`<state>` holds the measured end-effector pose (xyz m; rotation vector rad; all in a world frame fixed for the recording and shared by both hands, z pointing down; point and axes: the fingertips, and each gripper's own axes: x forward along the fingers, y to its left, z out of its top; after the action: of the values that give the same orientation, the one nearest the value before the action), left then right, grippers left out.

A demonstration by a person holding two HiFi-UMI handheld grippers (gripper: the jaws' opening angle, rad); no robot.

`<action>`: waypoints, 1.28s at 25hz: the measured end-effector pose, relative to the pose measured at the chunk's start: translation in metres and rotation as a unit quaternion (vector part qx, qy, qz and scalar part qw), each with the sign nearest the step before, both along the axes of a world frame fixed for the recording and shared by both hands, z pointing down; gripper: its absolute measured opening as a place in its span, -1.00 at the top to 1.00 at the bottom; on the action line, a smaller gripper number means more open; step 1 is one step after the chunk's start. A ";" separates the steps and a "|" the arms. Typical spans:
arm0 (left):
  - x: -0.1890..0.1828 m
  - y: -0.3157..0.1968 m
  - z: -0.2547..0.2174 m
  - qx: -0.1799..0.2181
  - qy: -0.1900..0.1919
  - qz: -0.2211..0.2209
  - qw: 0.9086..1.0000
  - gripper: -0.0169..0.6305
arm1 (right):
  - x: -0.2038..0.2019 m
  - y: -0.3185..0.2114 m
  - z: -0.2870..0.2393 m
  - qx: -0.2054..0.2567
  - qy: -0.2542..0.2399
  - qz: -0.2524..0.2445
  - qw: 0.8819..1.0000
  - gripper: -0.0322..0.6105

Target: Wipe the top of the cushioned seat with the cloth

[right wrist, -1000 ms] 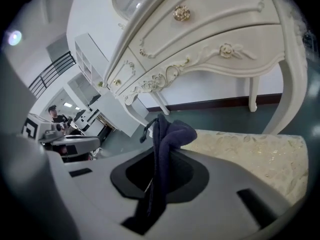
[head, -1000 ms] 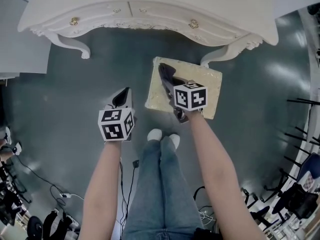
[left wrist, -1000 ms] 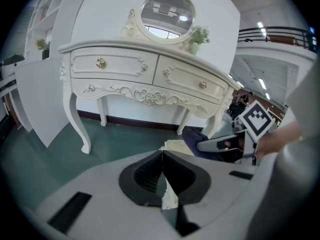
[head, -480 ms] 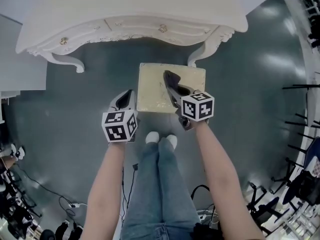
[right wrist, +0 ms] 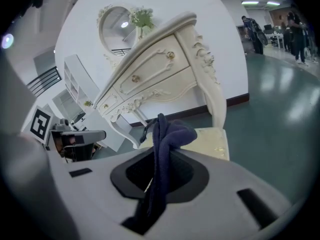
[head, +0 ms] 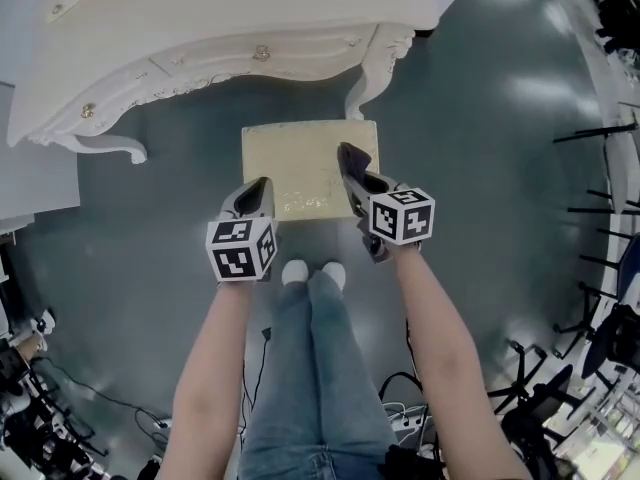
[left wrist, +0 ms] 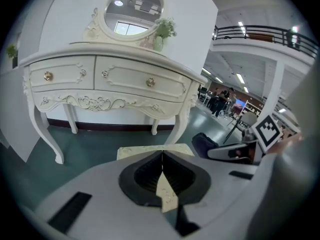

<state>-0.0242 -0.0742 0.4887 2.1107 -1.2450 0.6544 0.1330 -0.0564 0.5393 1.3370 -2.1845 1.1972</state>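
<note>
A white carved dressing table (head: 230, 28) stands on grey-green floor (head: 480, 118).

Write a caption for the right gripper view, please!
The right gripper, shut on a blue cloth, faces the cushioned seat and white dresser.

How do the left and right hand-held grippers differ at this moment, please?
The left hand-held gripper has its jaws together with nothing between them; the right hand-held gripper is shut on the dark blue cloth. In the head view, the left one sits at the near left corner of the cushioned seat, while the right one reaches over its right edge. Both point toward the white dressing table.
</note>
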 end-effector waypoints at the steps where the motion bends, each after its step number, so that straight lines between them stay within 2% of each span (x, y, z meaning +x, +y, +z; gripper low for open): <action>1: 0.008 0.001 0.002 -0.001 0.000 0.007 1.000 0.93 | 0.011 0.003 0.004 -0.004 0.003 0.010 1.000 0.79; 6: 0.043 0.005 0.020 -0.014 0.000 0.031 0.999 0.93 | 0.063 0.017 0.026 -0.023 0.012 0.067 0.997 0.79; 13: 0.072 0.009 0.048 -0.031 -0.005 0.051 0.998 0.93 | 0.105 0.025 0.067 -0.053 0.019 0.103 0.993 0.79; 23: 0.069 0.004 0.080 -0.051 -0.018 0.046 0.997 0.93 | 0.113 0.017 0.118 -0.096 0.045 0.096 0.990 0.79; 27: 0.063 0.004 0.086 -0.055 -0.019 0.039 0.998 0.93 | 0.114 0.019 0.135 -0.117 0.072 0.089 0.986 0.79; 32: 0.054 0.004 0.089 -0.055 -0.018 0.028 0.998 0.93 | 0.108 0.017 0.140 -0.119 0.077 0.099 0.985 0.79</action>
<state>0.0294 -0.0703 0.5774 2.0587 -1.1455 0.7711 0.2411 -0.0392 0.6796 1.5126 -1.7740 1.3294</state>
